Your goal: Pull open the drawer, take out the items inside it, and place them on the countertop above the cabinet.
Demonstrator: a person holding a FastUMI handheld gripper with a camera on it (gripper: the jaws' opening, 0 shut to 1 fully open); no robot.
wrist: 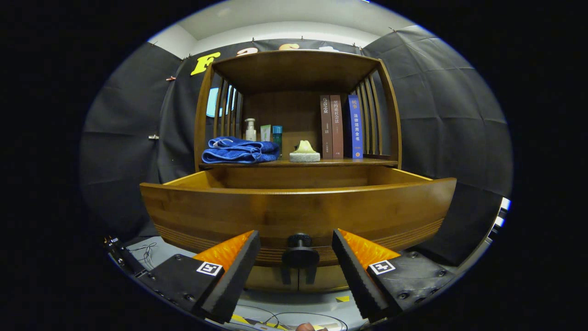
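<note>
The wooden drawer [298, 207] stands pulled out toward me, its curved front panel just beyond my fingers. Its black round knob [300, 250] sits between my two fingertips, with a gap on each side. My gripper [296, 250] is open, and its orange-backed black fingers [232, 269] touch nothing. The drawer's inside is hidden behind the front panel, so I cannot see what lies in it. Above the drawer runs the cabinet's countertop [349, 162], where a folded blue towel [239, 151] and a small pale green item on a white base [304, 151] rest.
At the back of the countertop stand a white pump bottle [250, 130], a pale box [265, 133], a teal bottle [277, 135] and three upright books [340, 126]. Slatted wooden sides and a top shelf [294, 64] enclose that space. Cables lie on the floor below.
</note>
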